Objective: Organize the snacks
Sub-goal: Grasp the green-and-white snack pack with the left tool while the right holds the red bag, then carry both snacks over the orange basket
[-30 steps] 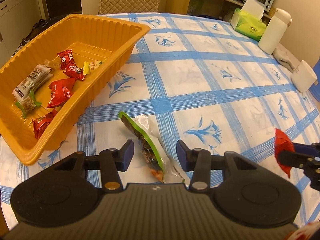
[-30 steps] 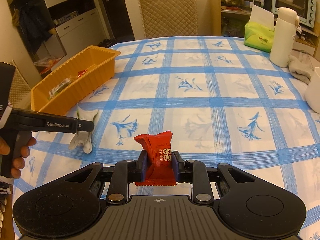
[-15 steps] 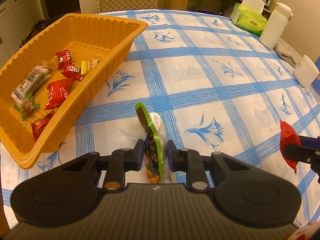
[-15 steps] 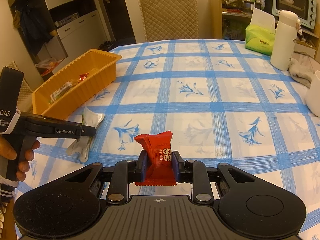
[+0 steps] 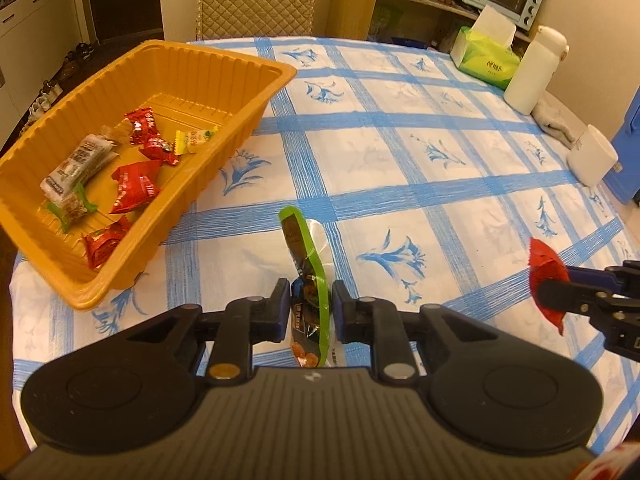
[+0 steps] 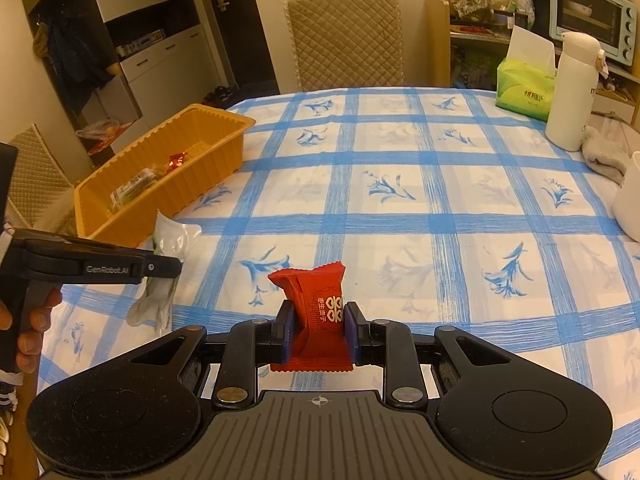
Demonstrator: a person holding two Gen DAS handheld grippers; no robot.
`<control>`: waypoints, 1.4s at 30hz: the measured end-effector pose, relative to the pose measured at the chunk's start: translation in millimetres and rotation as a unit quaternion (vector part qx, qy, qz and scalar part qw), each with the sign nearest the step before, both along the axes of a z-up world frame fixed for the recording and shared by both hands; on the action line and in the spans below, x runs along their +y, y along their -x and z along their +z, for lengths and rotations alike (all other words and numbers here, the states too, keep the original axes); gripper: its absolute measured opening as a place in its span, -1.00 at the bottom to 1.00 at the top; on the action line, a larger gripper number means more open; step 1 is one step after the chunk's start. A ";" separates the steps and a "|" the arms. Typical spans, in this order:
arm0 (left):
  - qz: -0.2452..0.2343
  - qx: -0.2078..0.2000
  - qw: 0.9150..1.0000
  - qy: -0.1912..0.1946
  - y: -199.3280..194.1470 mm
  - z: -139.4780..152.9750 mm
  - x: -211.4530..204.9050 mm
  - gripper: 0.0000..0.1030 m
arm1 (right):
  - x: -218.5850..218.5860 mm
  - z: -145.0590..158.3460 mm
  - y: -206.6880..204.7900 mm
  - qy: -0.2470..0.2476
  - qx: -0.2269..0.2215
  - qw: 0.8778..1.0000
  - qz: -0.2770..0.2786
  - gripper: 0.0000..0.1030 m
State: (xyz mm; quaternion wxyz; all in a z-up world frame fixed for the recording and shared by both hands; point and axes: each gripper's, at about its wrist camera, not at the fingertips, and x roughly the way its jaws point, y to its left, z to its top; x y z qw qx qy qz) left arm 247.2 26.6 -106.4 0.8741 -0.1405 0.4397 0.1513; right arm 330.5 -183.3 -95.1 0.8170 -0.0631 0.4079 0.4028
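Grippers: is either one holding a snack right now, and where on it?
Both. The left gripper pinches the green-edged snack bag near its lower end. The right gripper clamps the red candy packet across its lower middle.

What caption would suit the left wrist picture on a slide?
Left gripper shut on a green-edged clear snack packet beside the orange plastic tray of wrapped sweets.

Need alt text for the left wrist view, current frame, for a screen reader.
The left gripper is shut on a green-edged snack packet above a blue-checked tablecloth. To its left sits an orange tray holding several wrapped snacks; at the right edge the right gripper holds a red snack packet.
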 end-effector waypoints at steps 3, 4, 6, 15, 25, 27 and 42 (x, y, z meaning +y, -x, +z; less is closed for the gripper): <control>0.004 -0.011 1.000 0.002 9.8 9.2 1.3 -0.62 | 1.3 2.6 3.0 -0.002 -0.003 1.000 0.003 -0.49; 0.005 -0.014 1.000 0.002 12.9 12.3 1.7 -0.62 | 1.9 3.6 4.1 -0.002 -0.003 1.000 0.004 -0.49; 0.008 -0.021 1.000 0.002 19.4 18.9 2.8 -0.62 | 3.3 5.8 6.7 -0.004 -0.005 1.000 0.006 -0.49; 0.020 -0.055 0.998 0.002 51.8 48.4 13.5 -0.62 | 14.9 14.7 24.2 -0.012 -0.009 1.000 0.020 -0.49; 0.039 -0.083 0.996 -0.006 87.3 73.2 45.5 -0.62 | 47.3 24.4 52.4 -0.028 0.002 0.999 0.042 -0.49; 0.043 -0.086 0.995 -0.008 93.7 76.8 55.0 -0.62 | 58.7 26.3 58.6 -0.031 0.006 0.998 0.048 -0.49; 0.036 -0.093 0.995 -0.027 111.1 94.9 140.4 -0.62 | 176.8 49.4 86.7 -0.081 0.032 0.994 0.071 -0.49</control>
